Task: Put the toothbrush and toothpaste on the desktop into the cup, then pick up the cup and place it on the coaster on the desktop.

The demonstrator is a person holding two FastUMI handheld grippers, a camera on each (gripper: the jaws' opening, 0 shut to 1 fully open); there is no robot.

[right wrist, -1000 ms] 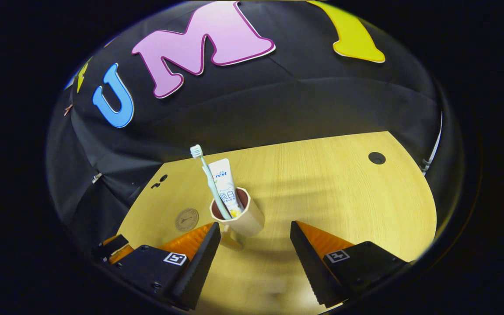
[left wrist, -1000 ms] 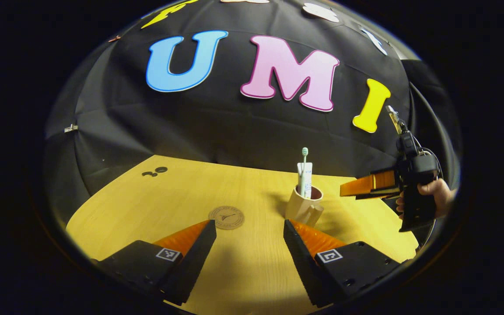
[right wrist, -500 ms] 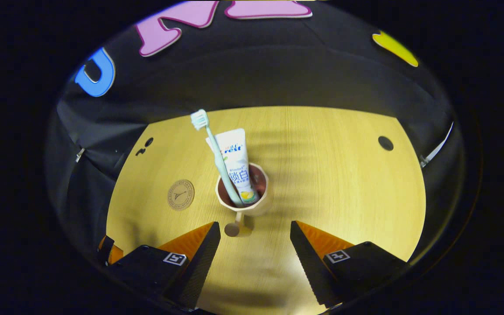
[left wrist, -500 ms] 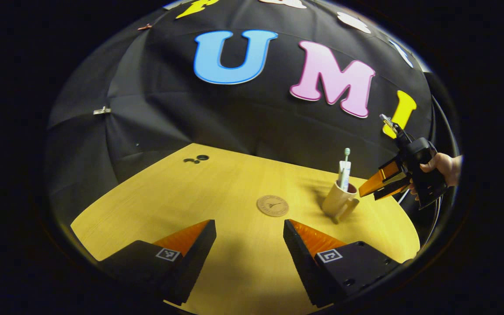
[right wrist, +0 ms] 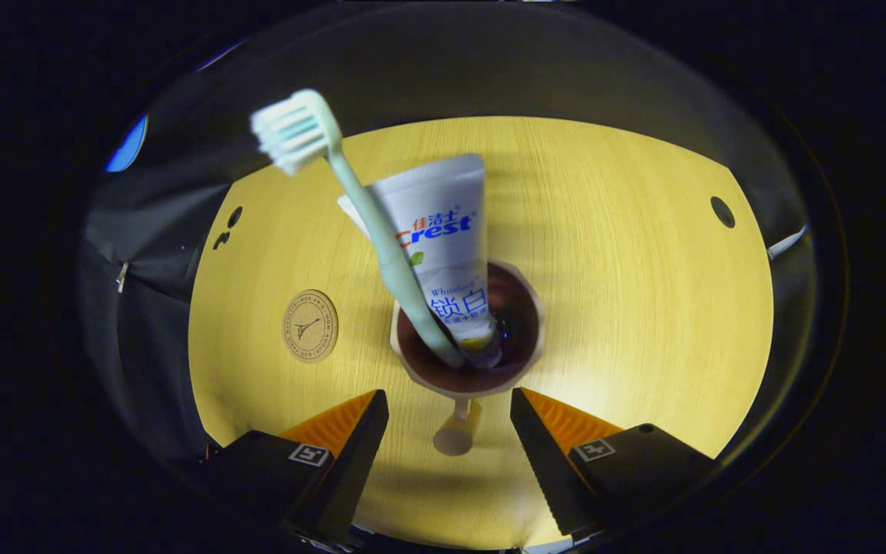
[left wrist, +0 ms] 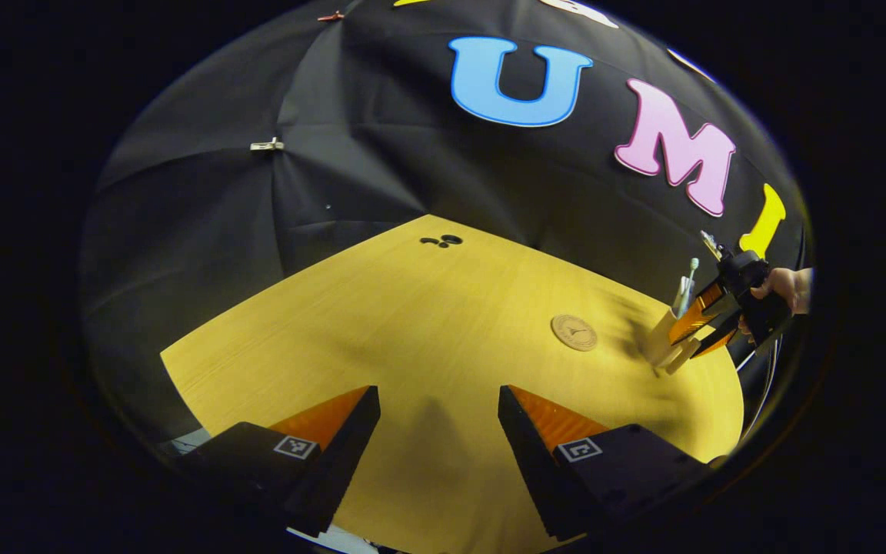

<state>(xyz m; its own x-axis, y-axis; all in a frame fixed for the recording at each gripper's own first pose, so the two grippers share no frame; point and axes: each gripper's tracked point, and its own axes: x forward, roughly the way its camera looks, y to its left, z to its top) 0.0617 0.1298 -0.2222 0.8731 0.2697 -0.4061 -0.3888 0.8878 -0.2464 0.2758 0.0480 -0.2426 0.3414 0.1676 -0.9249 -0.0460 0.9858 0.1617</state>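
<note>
Right claw (right wrist: pixel 449 408) hangs above the desk (right wrist: pixel 643 308) with its two fingers spread apart, pressing on nothing. Between them, in the right gripper view, sits the cup's stubby handle (right wrist: pixel 458 431), flanked on both sides but touched by neither finger. Just beyond the tips stands the cup (right wrist: pixel 467 338) itself, upright on the wood, its dark inside facing the camera. The toothbrush (right wrist: pixel 351 200) and the toothpaste (right wrist: pixel 443 246) stand in it, both leaning to the left of that view, the brush lying across the front of the tube with its bristled head highest. Farther left on the desk lies the round coaster (right wrist: pixel 310 325), well apart from the cup and bare. Left claw (left wrist: pixel 438 400) is also spread wide, gripping nothing, over bare wood. Far off in the left gripper view, a hand (left wrist: pixel 785 283) holds the right claw close against the cup; whether it touches there is hard to tell at that size.
</note>
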